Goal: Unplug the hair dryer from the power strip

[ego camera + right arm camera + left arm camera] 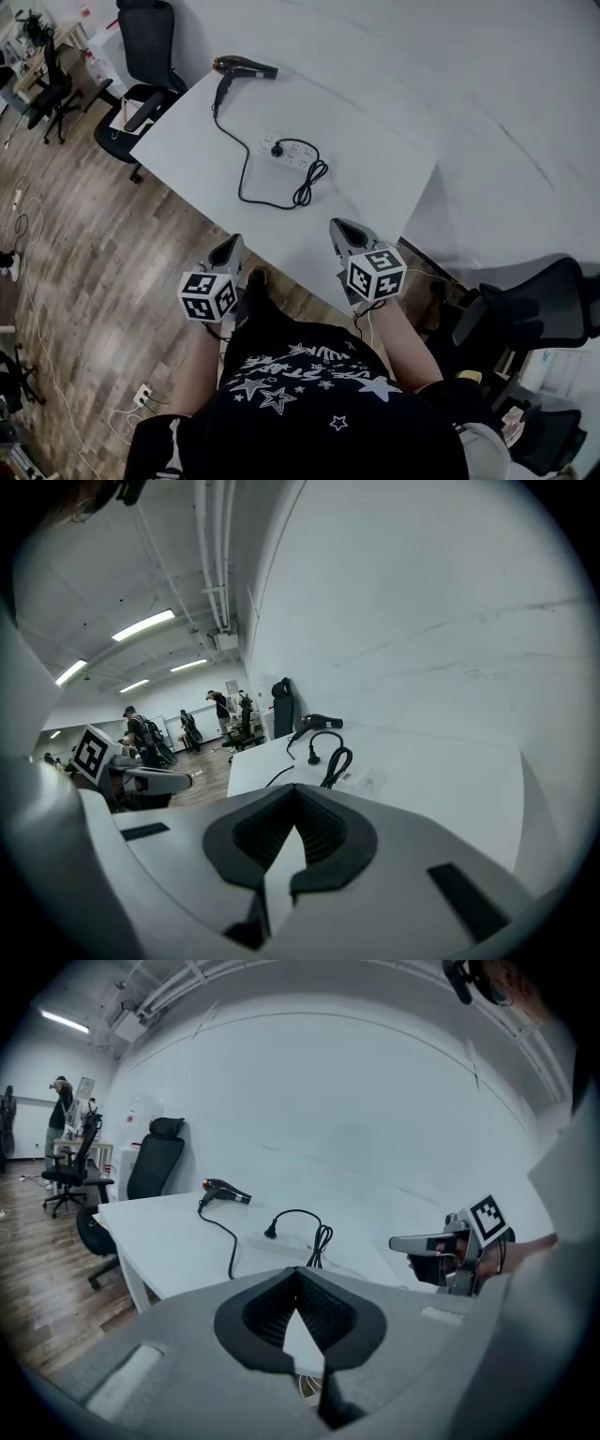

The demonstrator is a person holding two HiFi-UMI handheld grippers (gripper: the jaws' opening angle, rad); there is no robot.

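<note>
A black hair dryer (244,67) lies at the far end of the white table (375,178). Its black cord (246,173) loops back in a coil (309,183) to a plug (277,150) sitting in the white power strip (289,153). Both grippers hover near the table's front edge, well short of the strip. The left gripper (228,246) is shut and empty; so is the right gripper (343,230). In the left gripper view the dryer (225,1191) and plug (271,1233) lie ahead of the left gripper (298,1271). The right gripper (296,789) sees the dryer (323,722) too.
A black office chair (148,56) stands at the table's far left corner, another (534,314) at the person's right. The wooden floor (84,244) has loose cables and a floor socket (142,395). People stand far off (131,726).
</note>
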